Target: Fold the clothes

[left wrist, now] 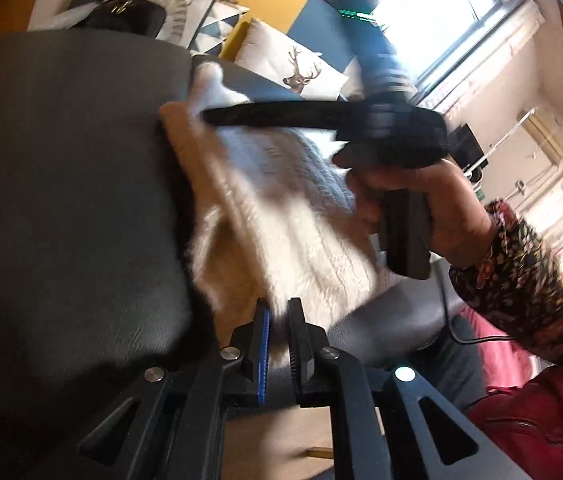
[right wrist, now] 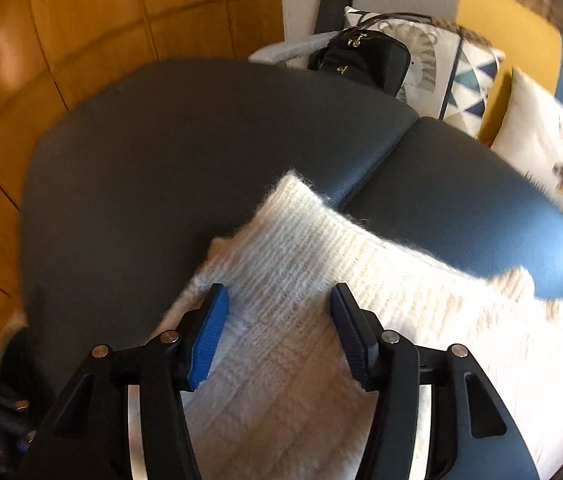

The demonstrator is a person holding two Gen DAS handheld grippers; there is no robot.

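A fluffy white knit sweater (left wrist: 293,208) lies on a dark leather seat (left wrist: 61,160). At the bottom of the left wrist view, my left gripper (left wrist: 279,320) is shut on the sweater's near edge, with white fabric pinched between its pads. My right gripper (left wrist: 211,115) reaches in from the right above the sweater's far end, held by a hand (left wrist: 441,208) in a flowered sleeve. In the right wrist view, the right gripper (right wrist: 279,304) is open, its blue pads (right wrist: 209,332) well apart just above the sweater (right wrist: 321,264), gripping nothing.
The seat (right wrist: 161,140) is made of two cushions with a seam between them. Behind it are a black handbag (right wrist: 361,62), a patterned pillow (right wrist: 469,80) and a deer pillow (left wrist: 293,68). Wooden panelling (right wrist: 81,20) lies to the left. A bright window (left wrist: 461,0) is at the far right.
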